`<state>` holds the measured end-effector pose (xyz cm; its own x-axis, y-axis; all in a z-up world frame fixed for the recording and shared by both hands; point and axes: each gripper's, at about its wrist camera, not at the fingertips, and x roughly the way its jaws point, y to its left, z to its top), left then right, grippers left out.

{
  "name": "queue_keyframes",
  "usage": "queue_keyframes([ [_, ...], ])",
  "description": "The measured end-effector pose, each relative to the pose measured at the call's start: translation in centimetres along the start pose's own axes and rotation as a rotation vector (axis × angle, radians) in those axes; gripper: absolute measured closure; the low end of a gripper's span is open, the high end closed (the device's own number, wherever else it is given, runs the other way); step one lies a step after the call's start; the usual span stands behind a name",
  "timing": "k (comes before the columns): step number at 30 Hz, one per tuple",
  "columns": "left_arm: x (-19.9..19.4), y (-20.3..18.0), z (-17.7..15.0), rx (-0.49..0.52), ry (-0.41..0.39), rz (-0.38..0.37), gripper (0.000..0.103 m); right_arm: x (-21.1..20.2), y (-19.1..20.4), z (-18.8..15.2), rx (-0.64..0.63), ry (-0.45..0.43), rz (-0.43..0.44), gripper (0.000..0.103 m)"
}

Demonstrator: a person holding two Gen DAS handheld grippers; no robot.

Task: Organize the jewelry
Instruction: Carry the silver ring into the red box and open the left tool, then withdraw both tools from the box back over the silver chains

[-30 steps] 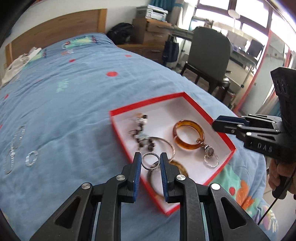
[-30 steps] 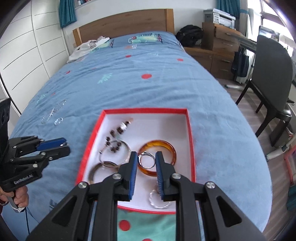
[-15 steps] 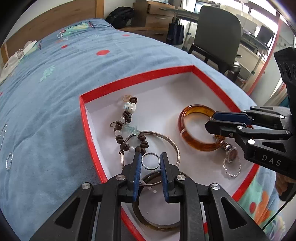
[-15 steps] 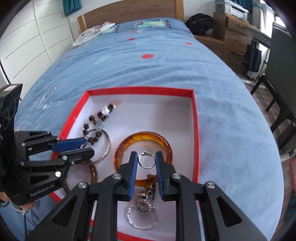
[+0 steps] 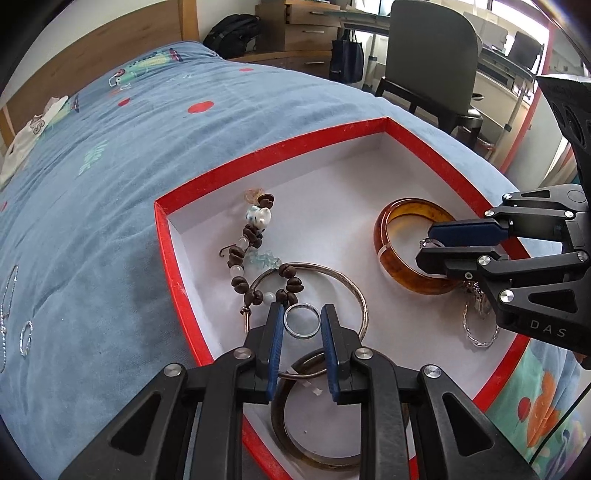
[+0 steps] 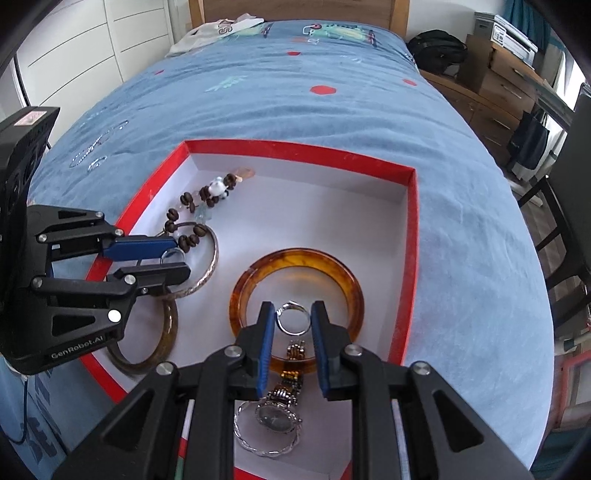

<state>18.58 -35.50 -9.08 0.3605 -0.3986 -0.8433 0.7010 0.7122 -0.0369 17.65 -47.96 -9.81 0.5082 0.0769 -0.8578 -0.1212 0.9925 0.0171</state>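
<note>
A red-rimmed white box (image 5: 173, 266) (image 6: 410, 236) lies on the blue bed. My left gripper (image 5: 302, 321) (image 6: 173, 258) is shut on a plain silver ring (image 5: 301, 320), held low over a thin silver bangle (image 5: 354, 291) and a brown bead bracelet (image 5: 251, 236). My right gripper (image 6: 293, 319) (image 5: 428, 247) is shut on a silver ring with a setting (image 6: 293, 322), held over the amber bangle (image 6: 295, 258) (image 5: 391, 258). A watch (image 6: 275, 415) and a twisted silver hoop (image 6: 266, 443) lie below it. A dark brown bangle (image 5: 284, 428) lies in the box's near corner.
Silver chains and a small hoop (image 5: 26, 338) (image 6: 98, 147) lie on the bedspread left of the box. White clothing (image 6: 218, 27) lies by the wooden headboard. A chair (image 5: 428, 55) and drawers (image 6: 498, 81) stand right of the bed.
Both grippers have moved forward and down into the box, each still holding its ring. The left is now over the silver bangle, the right over the amber bangle.
</note>
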Motion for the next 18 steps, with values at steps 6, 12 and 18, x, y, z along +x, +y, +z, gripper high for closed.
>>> queue_keyframes([
  [6, -0.1, -0.1, 0.2, 0.002, 0.004, -0.001, 0.077, -0.1, -0.1, 0.1, 0.004, 0.014, -0.005, 0.083],
  [12, -0.7, -0.5, 0.2, 0.001, -0.002, -0.004, 0.066, -0.6, -0.1, 0.1, 0.005, 0.017, -0.018, 0.08],
  [18, -2.2, -0.3, 0.3, -0.018, -0.031, 0.01, 0.05, -2.3, 0.1, -0.1, 0.01, -0.003, -0.027, 0.079],
])
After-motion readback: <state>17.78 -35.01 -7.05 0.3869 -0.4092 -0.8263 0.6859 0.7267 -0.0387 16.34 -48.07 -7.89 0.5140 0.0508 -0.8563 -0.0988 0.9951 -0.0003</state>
